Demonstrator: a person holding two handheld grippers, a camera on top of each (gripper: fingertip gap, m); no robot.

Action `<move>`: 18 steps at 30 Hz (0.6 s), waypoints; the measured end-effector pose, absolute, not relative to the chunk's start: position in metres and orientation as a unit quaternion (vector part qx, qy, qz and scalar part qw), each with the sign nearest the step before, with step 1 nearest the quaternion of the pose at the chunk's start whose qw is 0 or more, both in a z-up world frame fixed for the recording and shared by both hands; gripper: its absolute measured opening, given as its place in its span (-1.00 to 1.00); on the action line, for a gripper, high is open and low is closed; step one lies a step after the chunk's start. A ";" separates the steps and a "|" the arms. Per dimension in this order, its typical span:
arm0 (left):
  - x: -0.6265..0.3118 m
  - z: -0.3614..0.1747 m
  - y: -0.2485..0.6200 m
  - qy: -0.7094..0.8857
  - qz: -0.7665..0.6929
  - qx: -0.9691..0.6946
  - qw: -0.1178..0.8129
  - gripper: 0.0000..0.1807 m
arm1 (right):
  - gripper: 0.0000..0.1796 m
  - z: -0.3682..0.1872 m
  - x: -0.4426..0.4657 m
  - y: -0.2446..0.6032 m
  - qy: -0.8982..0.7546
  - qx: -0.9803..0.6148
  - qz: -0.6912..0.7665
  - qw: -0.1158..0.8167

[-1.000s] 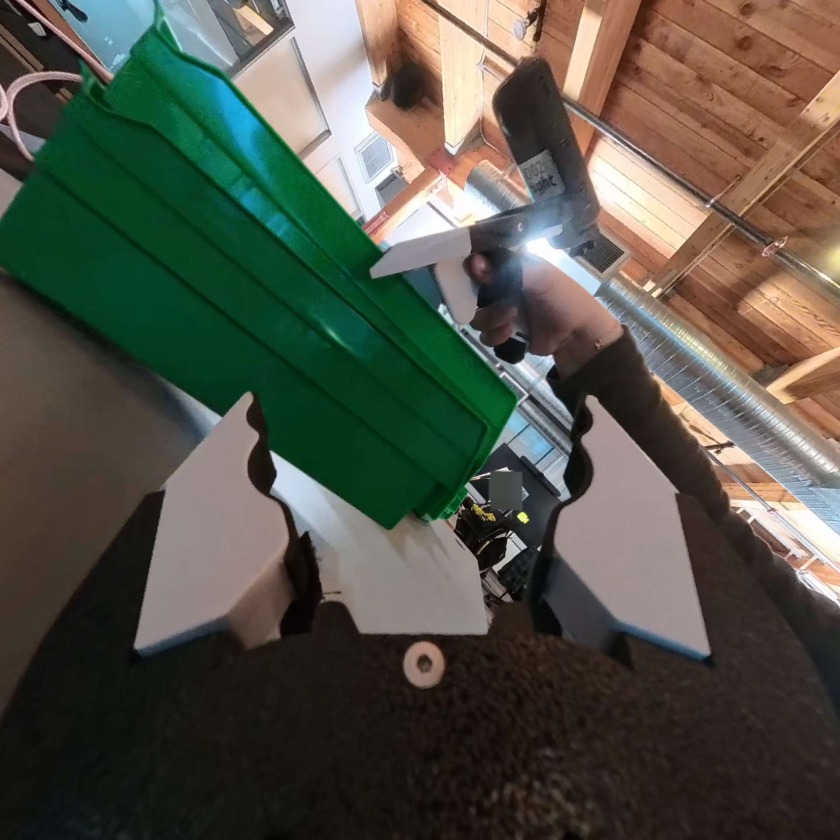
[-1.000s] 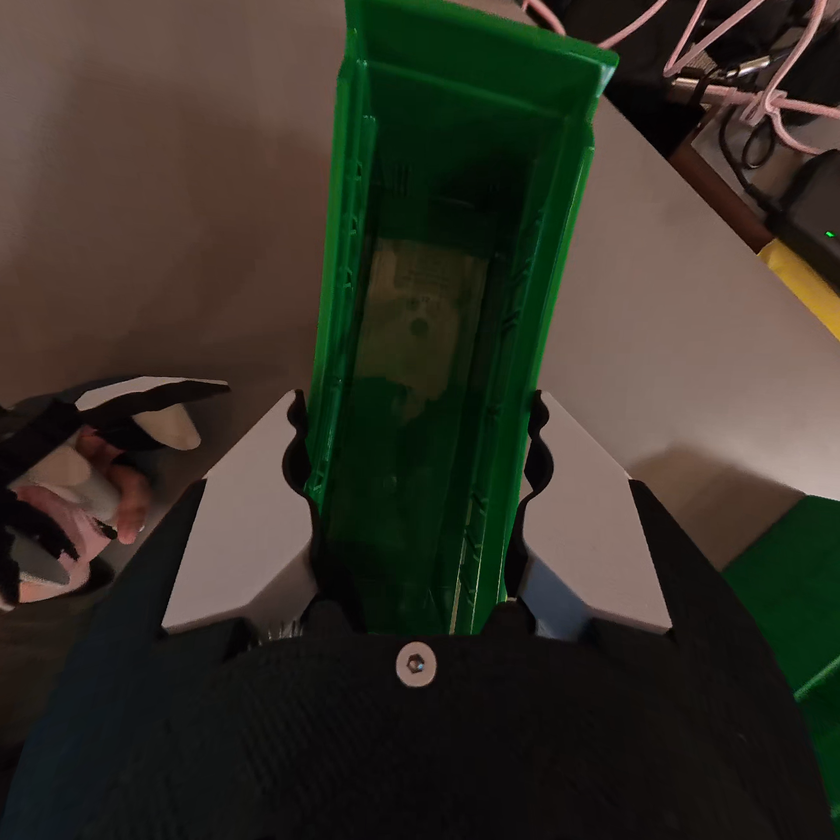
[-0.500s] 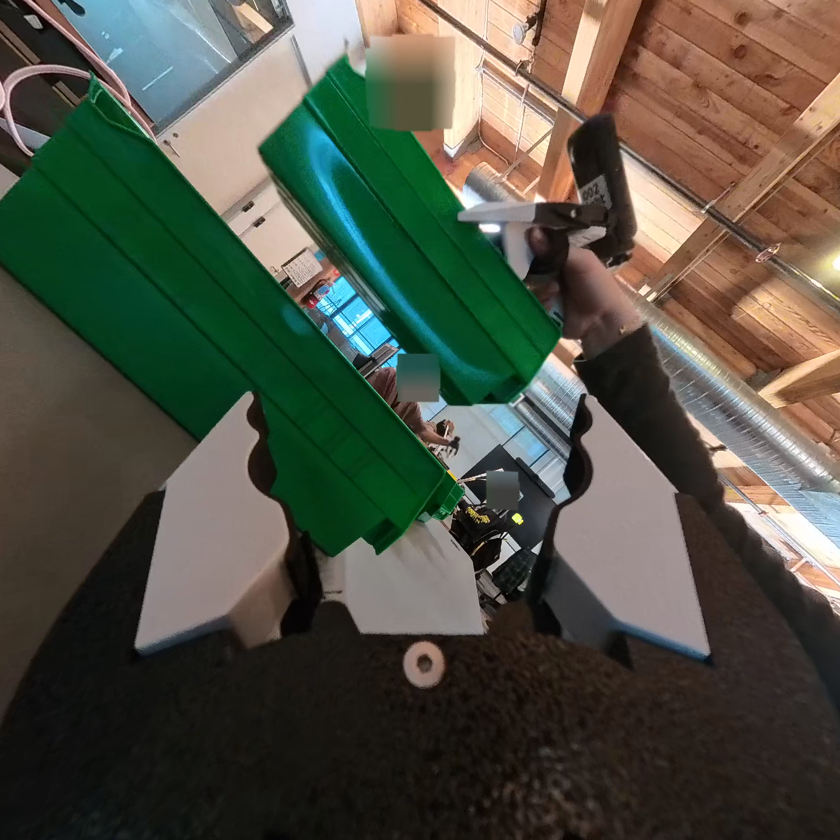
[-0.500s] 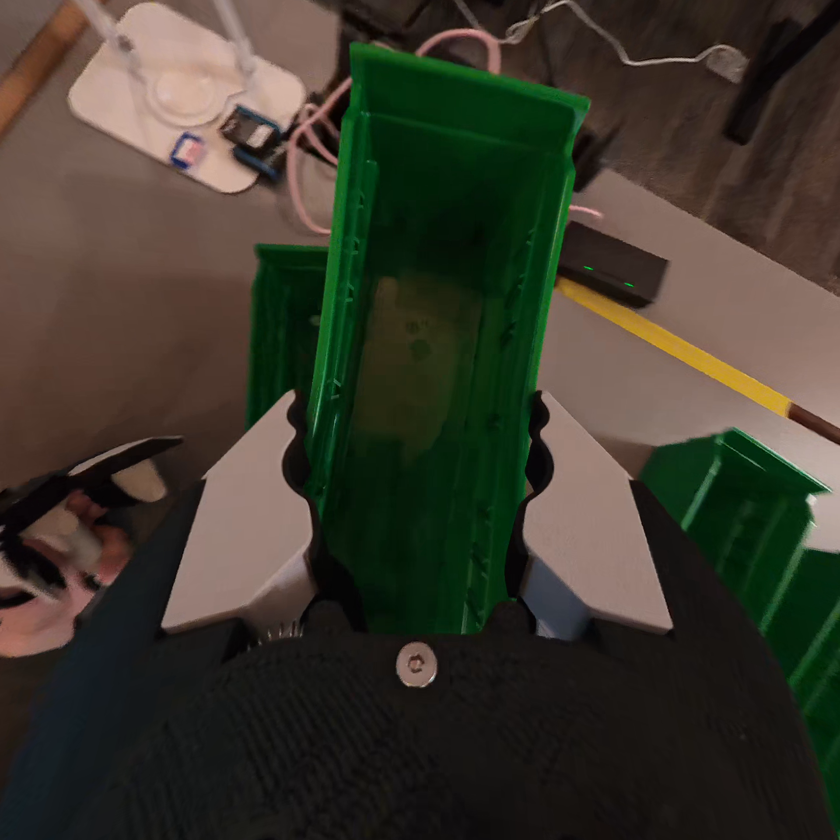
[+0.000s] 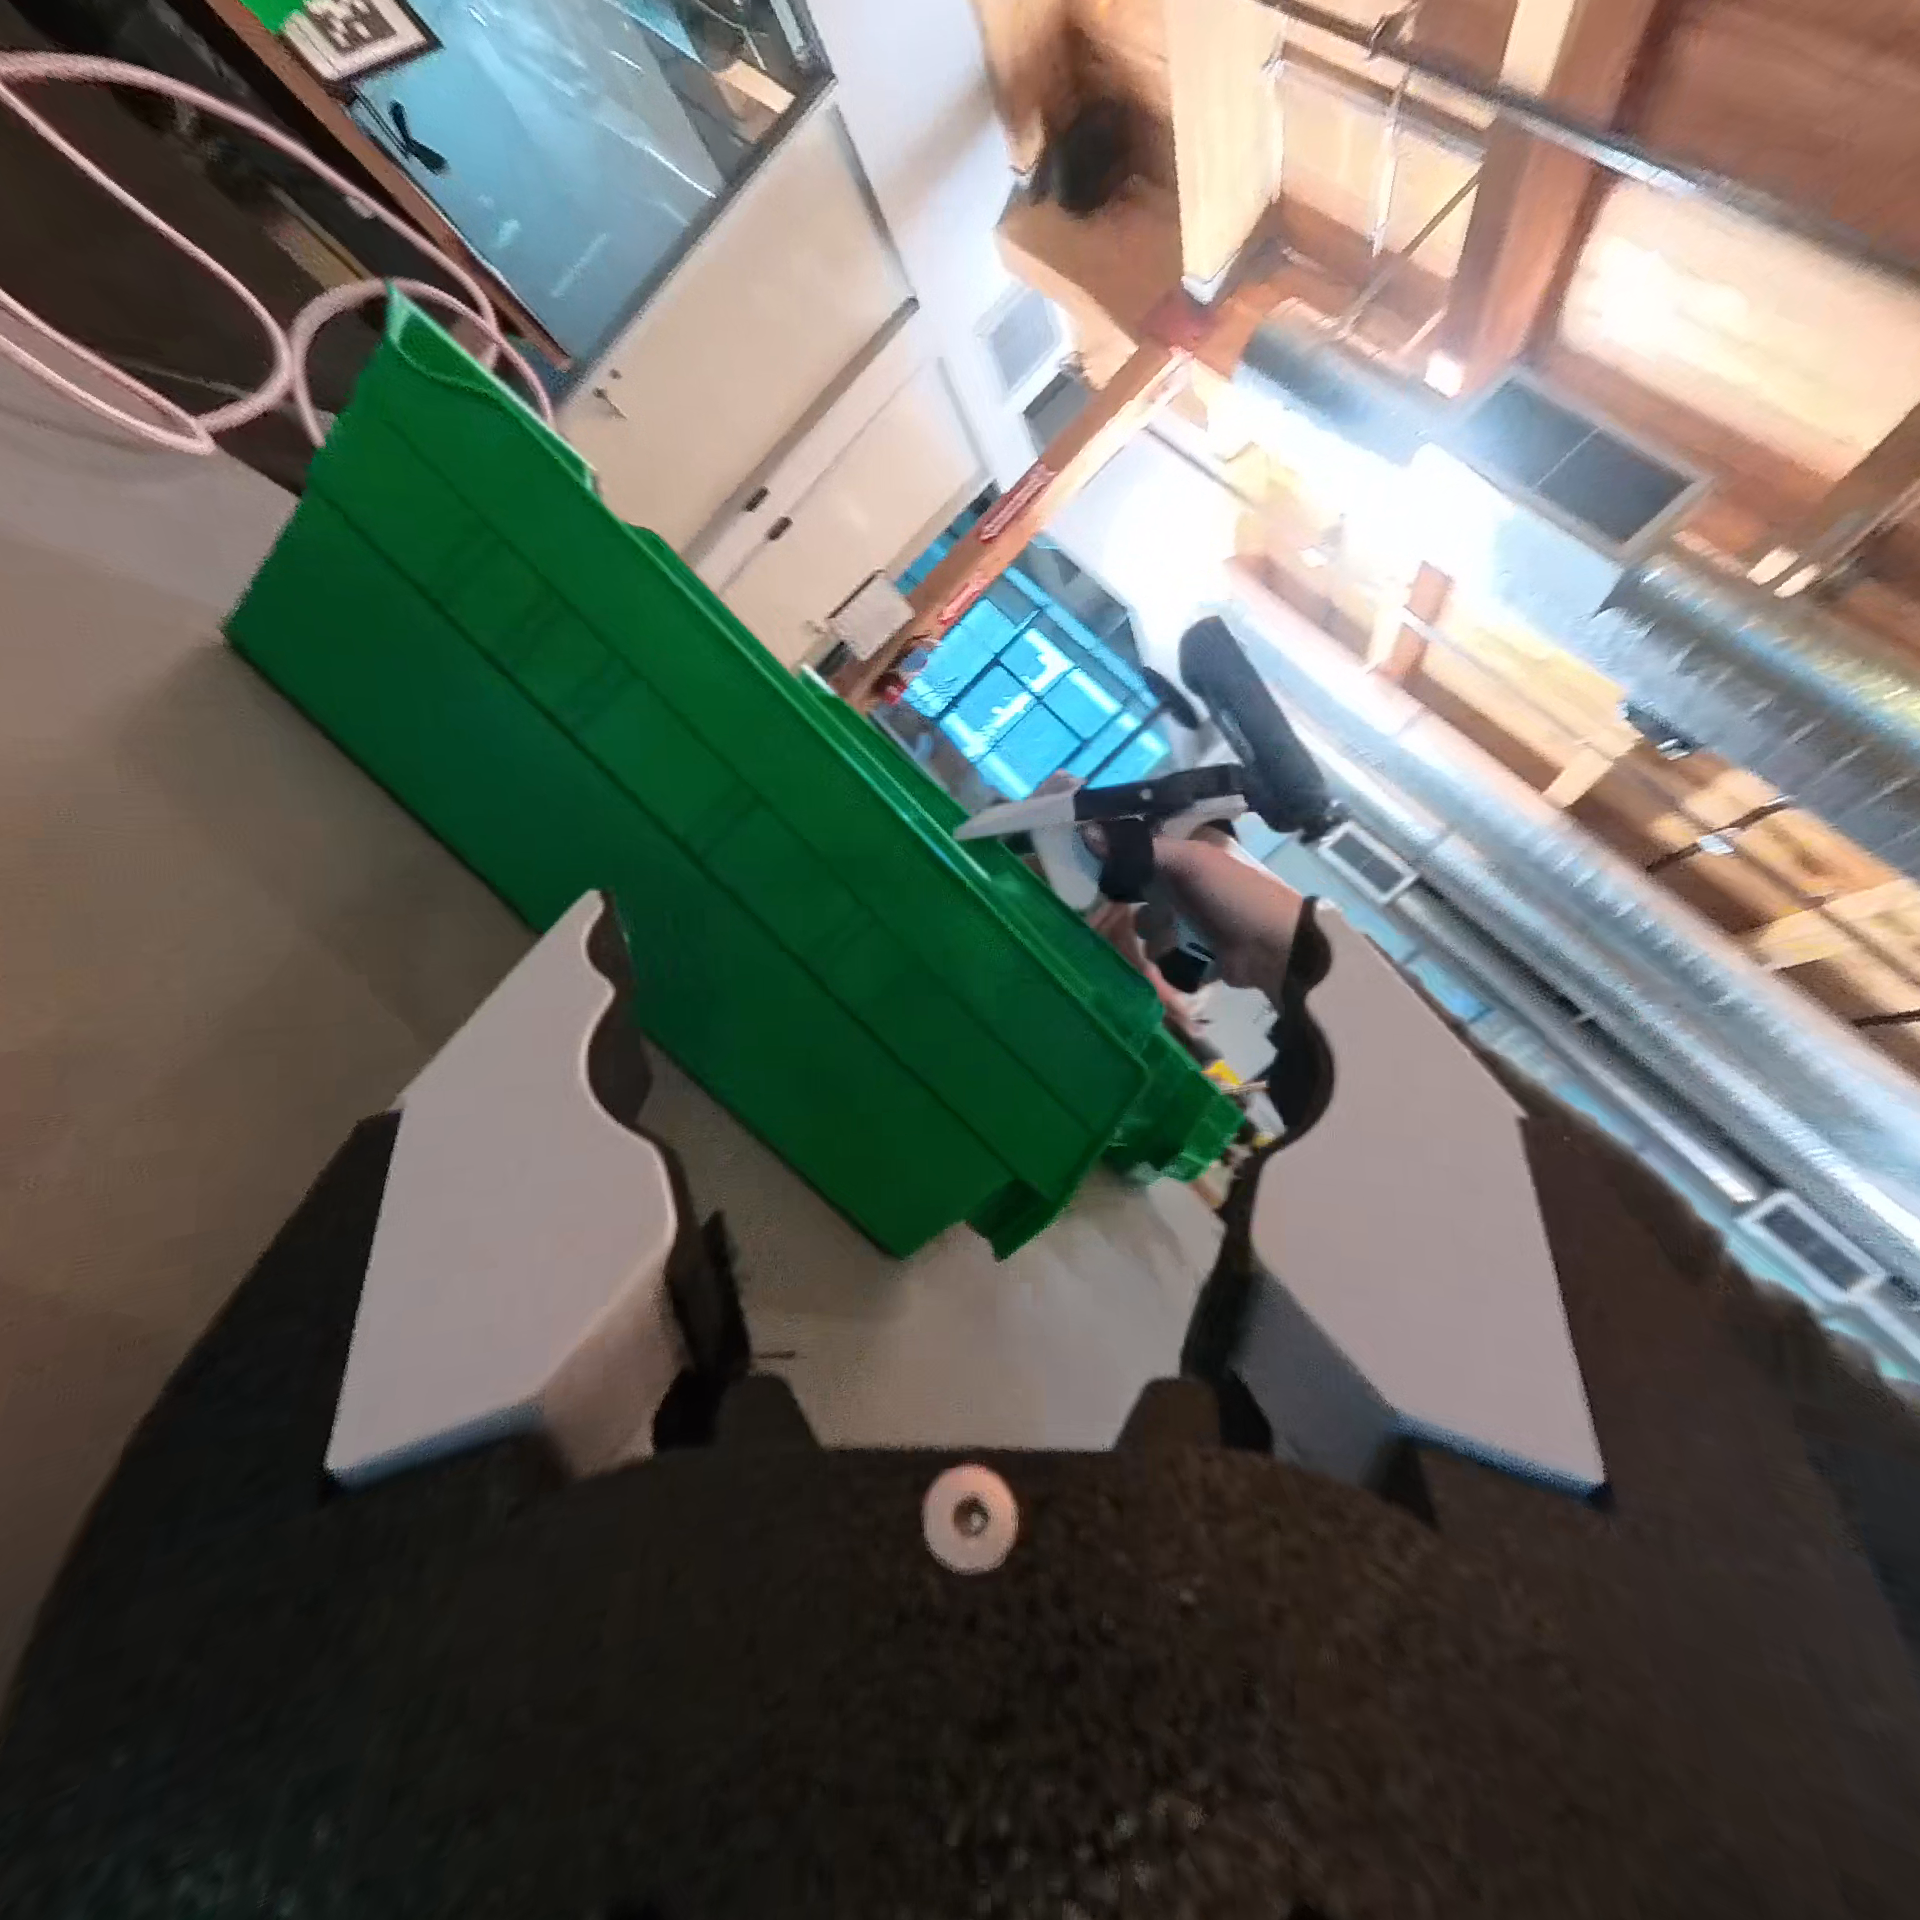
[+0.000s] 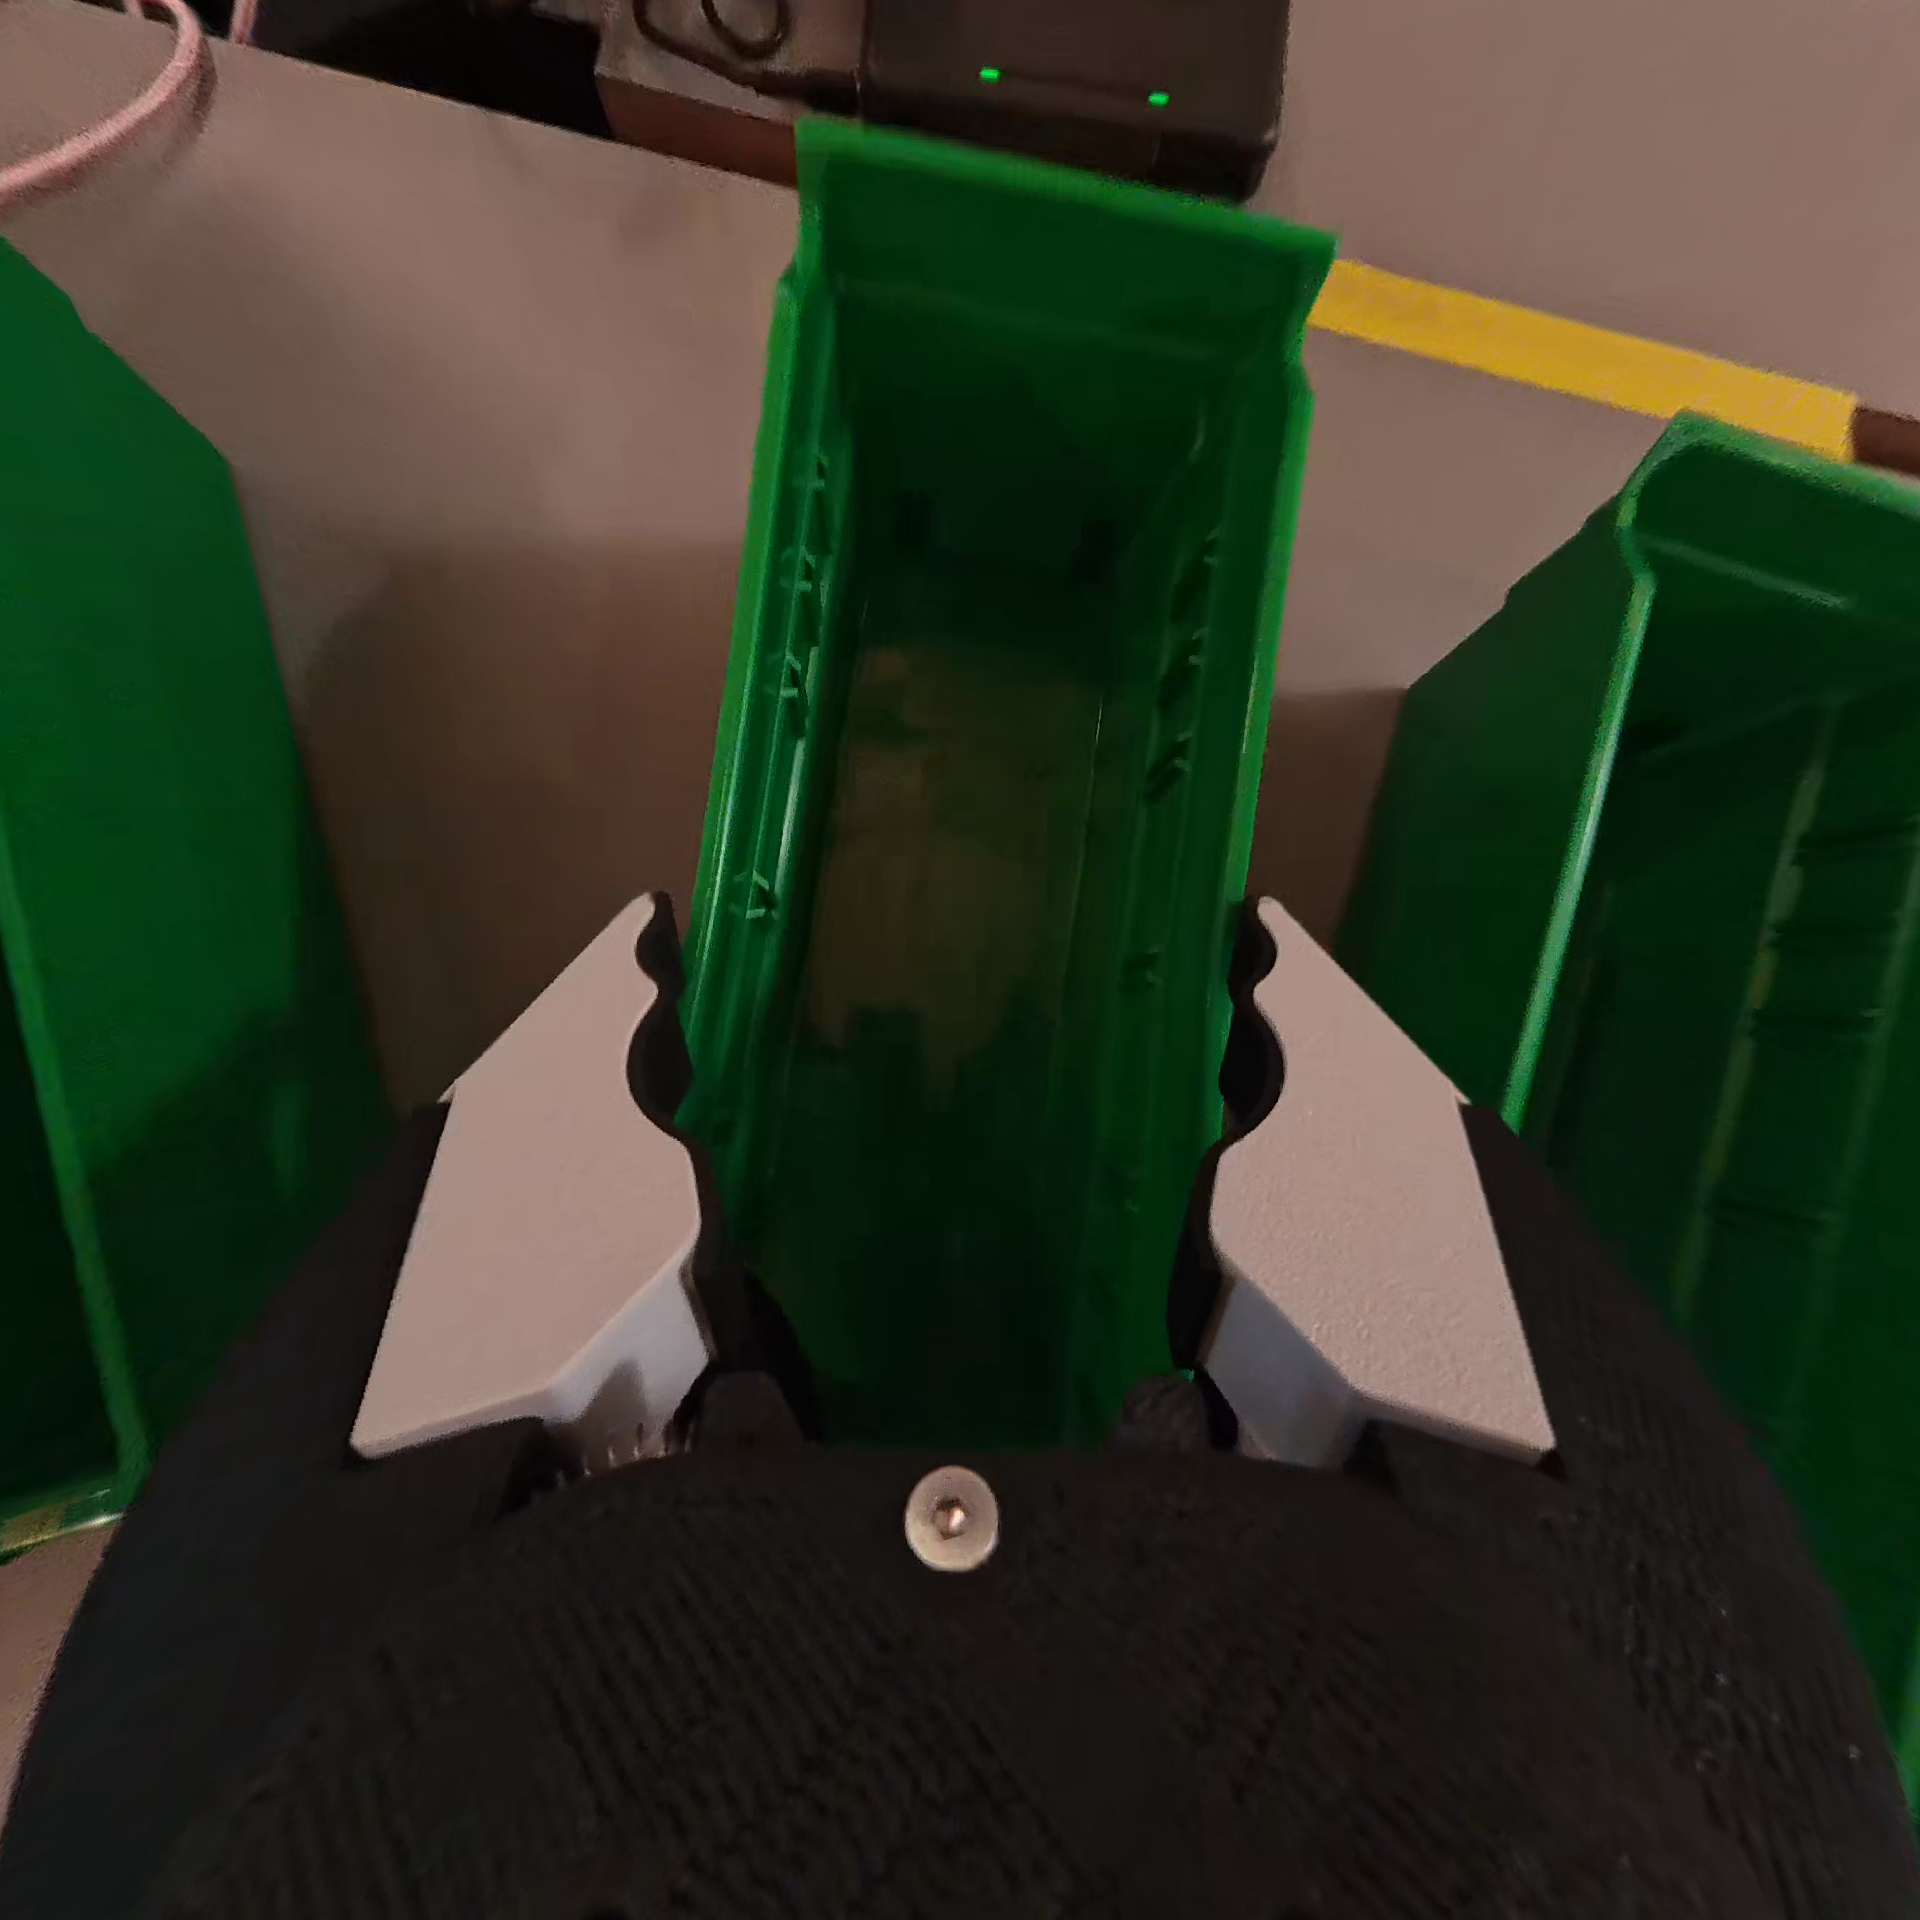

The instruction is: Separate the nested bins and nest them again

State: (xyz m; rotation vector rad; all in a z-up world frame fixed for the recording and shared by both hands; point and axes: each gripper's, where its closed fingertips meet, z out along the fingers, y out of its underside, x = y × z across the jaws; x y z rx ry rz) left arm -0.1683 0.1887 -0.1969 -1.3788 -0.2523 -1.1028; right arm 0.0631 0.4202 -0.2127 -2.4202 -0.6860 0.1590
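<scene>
Holding a long green plastic bin [image 6: 997, 790] between our right gripper [image 6: 961, 1039] fingers, we squeeze its two side walls, one grey finger on each side. The bin points away from us toward 12 o'clock, with its open top facing the camera, so we look down inside it. It has a pale patch on its floor.

A second green plastic bin [image 6: 1714, 883] sits on the grey table [image 6: 468, 364] at 3 o'clock, just beside the one we hold but not touching it. A third green bin [image 6: 114, 831] fills the edge at 9 o'clock. At 12 o'clock, past the table edge, there is a black box with small green lights [image 6: 1070, 94], and a yellow strip [image 6: 1558, 353] runs along the table edge at 1 o'clock.

Our left gripper [image 5: 951, 966] has its fingers wide apart and holds nothing. From its camera we see the green bins [image 5: 665, 790] lined up close together from 10 o'clock toward the middle, resting on the table. The right gripper shows just behind them at 2 o'clock. This picture is blurry. A pink cable [image 5: 156, 312] loops at 10 o'clock.
</scene>
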 end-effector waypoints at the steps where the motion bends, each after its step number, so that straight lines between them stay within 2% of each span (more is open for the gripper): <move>1: -0.168 -0.198 0.189 -0.106 -0.467 -0.608 0.633 0.34 | 0.23 -0.218 0.065 0.420 -0.258 -0.912 0.070 0.310; 5: -0.169 -0.199 0.189 -0.095 -0.433 -0.623 0.645 0.34 | 0.30 -0.217 0.068 0.420 -0.264 -0.892 0.089 0.357; 8: -0.180 -0.200 0.190 -0.101 -0.376 -0.636 0.666 0.39 | 0.40 -0.191 0.067 0.411 -0.272 -0.848 0.120 0.438; 14: -0.236 -0.206 0.179 -0.158 -0.152 -0.669 0.711 0.25 | 0.35 -0.153 0.080 0.345 -0.305 -0.726 0.175 0.592; 18: -0.271 -0.220 0.167 -0.217 -0.002 -0.701 0.680 0.39 | 0.30 -0.160 0.096 0.317 -0.296 -0.688 0.188 0.636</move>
